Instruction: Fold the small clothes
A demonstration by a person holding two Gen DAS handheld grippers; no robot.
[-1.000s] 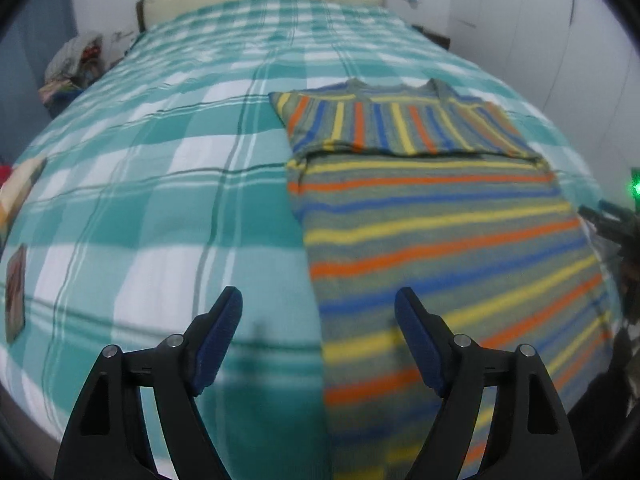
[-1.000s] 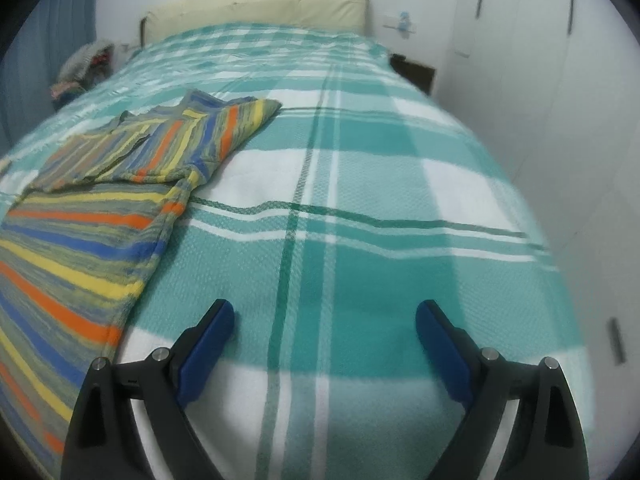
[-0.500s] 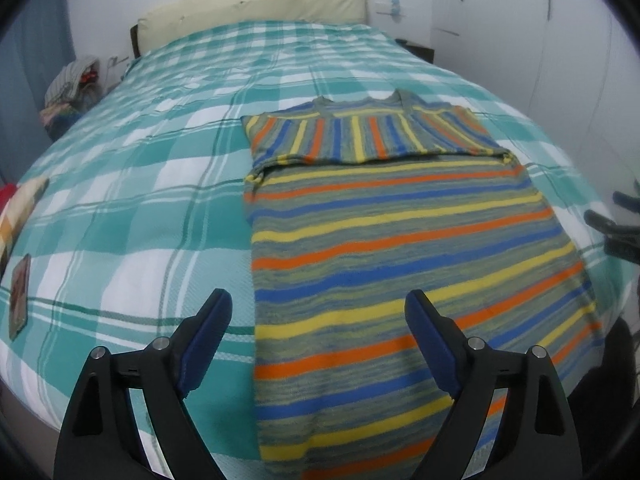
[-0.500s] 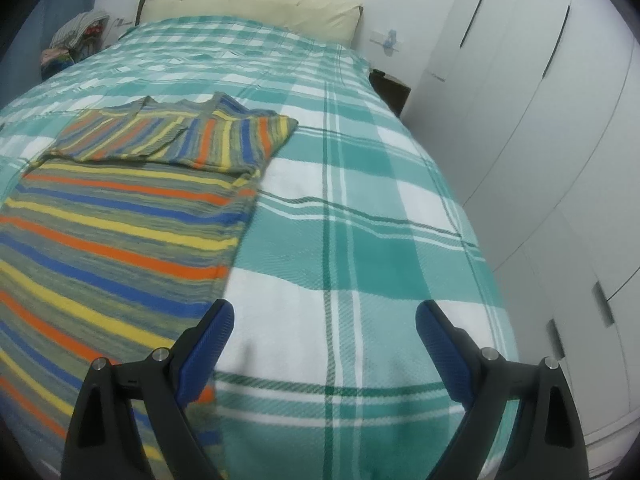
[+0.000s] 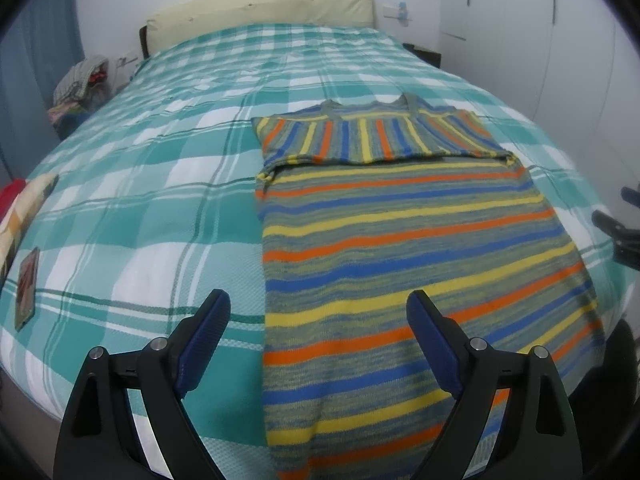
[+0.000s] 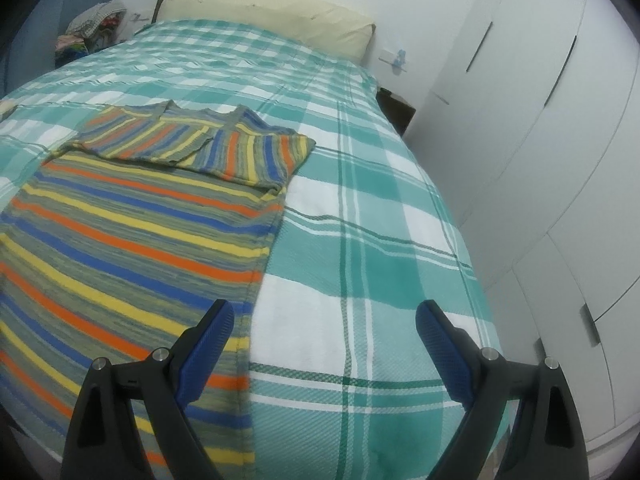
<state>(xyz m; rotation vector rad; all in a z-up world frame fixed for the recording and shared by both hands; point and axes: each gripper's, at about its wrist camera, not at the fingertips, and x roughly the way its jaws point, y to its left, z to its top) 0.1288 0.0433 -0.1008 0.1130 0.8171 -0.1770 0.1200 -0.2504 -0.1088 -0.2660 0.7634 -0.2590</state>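
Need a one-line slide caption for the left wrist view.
Open left gripper above a striped sweater, sleeves folded across its chest, on a green plaid bedspread.

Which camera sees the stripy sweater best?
The left wrist view. There the stripy sweater lies almost centred, both side edges showing, with its sleeves folded across the chest. The right wrist view shows the same sweater pushed to the left of the picture, its far side cut off, though the folded sleeves still show.
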